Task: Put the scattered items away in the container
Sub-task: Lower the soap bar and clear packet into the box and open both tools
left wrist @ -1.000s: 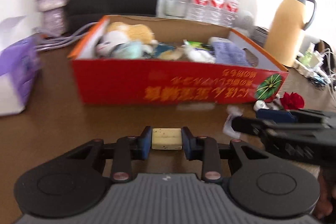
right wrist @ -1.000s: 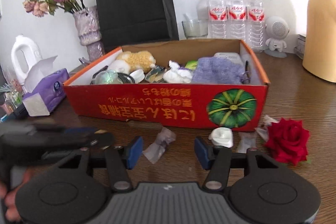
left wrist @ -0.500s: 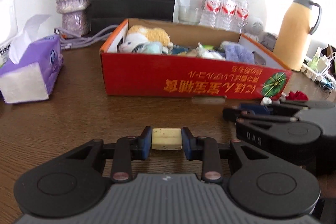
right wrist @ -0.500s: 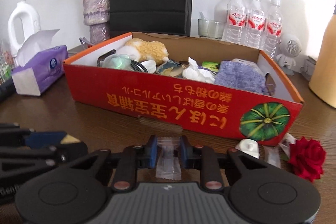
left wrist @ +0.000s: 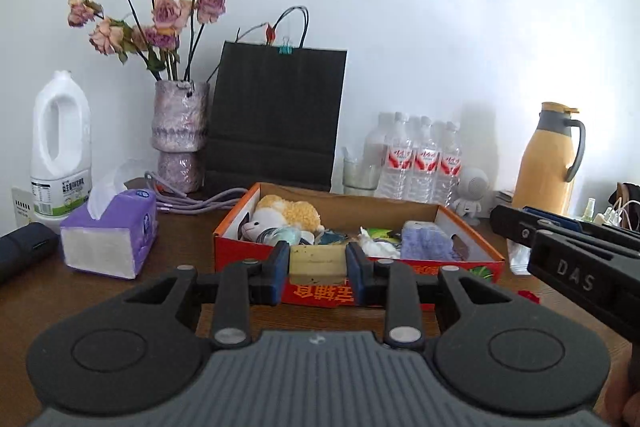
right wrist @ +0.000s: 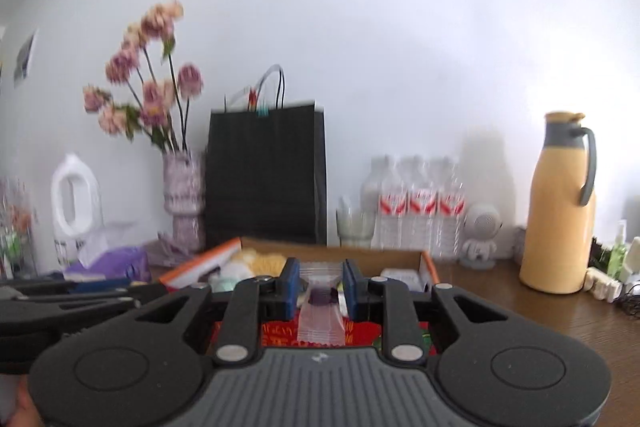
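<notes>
home/living rm | vase w/ dried flowers (left wrist: pixel 180 131) | tissue box (left wrist: pixel 108 231) | thermos jug (left wrist: pixel 550 159) | wood table (left wrist: pixel 180 259)

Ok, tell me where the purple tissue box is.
In the left wrist view, the purple tissue box sits on the wooden table at left, between the white plastic jug and the red cardboard box.

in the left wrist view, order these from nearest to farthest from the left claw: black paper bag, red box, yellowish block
1. yellowish block: clamped between the fingers of the left claw.
2. red box: just ahead on the table, centre.
3. black paper bag: behind the box, standing against the wall.
</notes>
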`<state>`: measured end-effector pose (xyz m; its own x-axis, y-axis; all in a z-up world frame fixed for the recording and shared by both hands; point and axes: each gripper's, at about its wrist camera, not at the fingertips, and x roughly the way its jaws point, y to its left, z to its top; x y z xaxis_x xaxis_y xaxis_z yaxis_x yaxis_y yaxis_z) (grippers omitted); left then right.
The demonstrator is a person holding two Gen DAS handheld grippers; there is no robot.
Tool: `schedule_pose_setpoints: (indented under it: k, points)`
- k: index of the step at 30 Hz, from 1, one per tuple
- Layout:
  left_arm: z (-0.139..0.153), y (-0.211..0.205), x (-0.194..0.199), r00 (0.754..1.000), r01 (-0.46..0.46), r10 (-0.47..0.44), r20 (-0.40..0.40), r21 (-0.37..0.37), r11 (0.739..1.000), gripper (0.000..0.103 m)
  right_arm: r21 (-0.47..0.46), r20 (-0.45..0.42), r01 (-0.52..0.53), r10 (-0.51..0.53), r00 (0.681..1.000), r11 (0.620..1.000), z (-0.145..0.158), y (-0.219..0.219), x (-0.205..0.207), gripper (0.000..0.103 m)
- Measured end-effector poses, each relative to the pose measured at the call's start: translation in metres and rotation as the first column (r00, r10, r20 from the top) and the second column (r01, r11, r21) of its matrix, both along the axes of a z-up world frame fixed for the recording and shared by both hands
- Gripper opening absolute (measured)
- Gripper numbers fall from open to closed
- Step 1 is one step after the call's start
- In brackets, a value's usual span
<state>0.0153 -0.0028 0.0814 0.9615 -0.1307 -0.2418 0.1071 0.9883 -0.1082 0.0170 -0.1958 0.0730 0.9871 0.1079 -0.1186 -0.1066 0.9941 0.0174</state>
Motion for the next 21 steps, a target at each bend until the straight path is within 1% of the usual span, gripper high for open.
schedule_pose_setpoints:
  k: [2, 4, 9, 11, 12, 14, 15, 16, 17, 18, 19, 20, 21]
  points:
    - [0.001, -0.003, -0.009, 1.0, 0.0, 0.0, 0.025, -0.007, 1.0, 0.031, 0.008, 0.025, -0.002, 0.002, 1.0, 1.0, 0.001, -0.002, -0.012, 0.022]
    - [0.004, -0.005, -0.014, 0.999, 0.018, -0.018, 0.028, -0.004, 1.0, 0.031, 0.017, 0.04, -0.001, 0.0, 0.999, 1.0, 0.0, -0.003, -0.022, 0.022]
    - [0.01, -0.009, -0.021, 0.999, 0.025, -0.024, 0.042, -0.003, 1.0, 0.031, 0.026, 0.048, -0.011, 0.01, 0.999, 1.0, 0.004, -0.006, -0.031, 0.022]
    - [0.018, -0.011, -0.015, 0.997, 0.039, -0.038, 0.059, -0.003, 0.999, 0.031, 0.03, 0.039, -0.006, 0.005, 0.999, 1.0, 0.008, -0.007, -0.028, 0.022]
    - [0.025, -0.012, -0.008, 0.996, 0.064, -0.064, 0.069, 0.0, 0.998, 0.031, 0.038, 0.024, -0.005, 0.004, 1.0, 0.999, 0.014, -0.009, -0.023, 0.022]
    - [0.045, -0.015, 0.016, 0.989, 0.138, -0.138, 0.059, 0.001, 0.99, 0.031, 0.1, -0.026, -0.014, 0.017, 1.0, 0.995, 0.034, -0.018, -0.002, 0.022]
    - [0.056, -0.016, 0.034, 0.988, 0.152, -0.152, 0.04, 0.0, 0.988, 0.031, 0.127, -0.058, -0.025, 0.033, 0.998, 0.992, 0.049, -0.023, 0.012, 0.022]
    - [0.067, -0.018, 0.056, 0.986, 0.166, -0.166, 0.004, 0.007, 0.986, 0.031, 0.134, -0.099, -0.035, 0.049, 0.994, 0.99, 0.064, -0.027, 0.03, 0.022]
    - [0.077, -0.02, 0.08, 0.982, 0.181, -0.18, -0.052, 0.016, 0.983, 0.031, 0.135, -0.14, -0.041, 0.06, 0.988, 0.99, 0.078, -0.031, 0.05, 0.022]
    - [0.083, -0.023, 0.108, 0.973, 0.197, -0.193, -0.126, 0.02, 0.98, 0.031, 0.134, -0.191, -0.058, 0.083, 0.978, 0.989, 0.09, -0.034, 0.073, 0.022]
    - [0.086, -0.025, 0.136, 0.957, 0.216, -0.21, -0.201, 0.004, 0.976, 0.031, 0.141, -0.248, -0.084, 0.117, 0.962, 0.986, 0.099, -0.037, 0.099, 0.022]
    - [0.083, -0.025, 0.167, 0.935, 0.21, -0.211, -0.283, -0.034, 0.977, 0.031, 0.16, -0.312, -0.099, 0.145, 0.939, 0.982, 0.103, -0.04, 0.127, 0.022]
    - [0.078, -0.027, 0.194, 0.904, 0.213, -0.216, -0.369, -0.05, 0.976, 0.031, 0.186, -0.391, -0.106, 0.173, 0.904, 0.977, 0.103, -0.042, 0.157, 0.022]
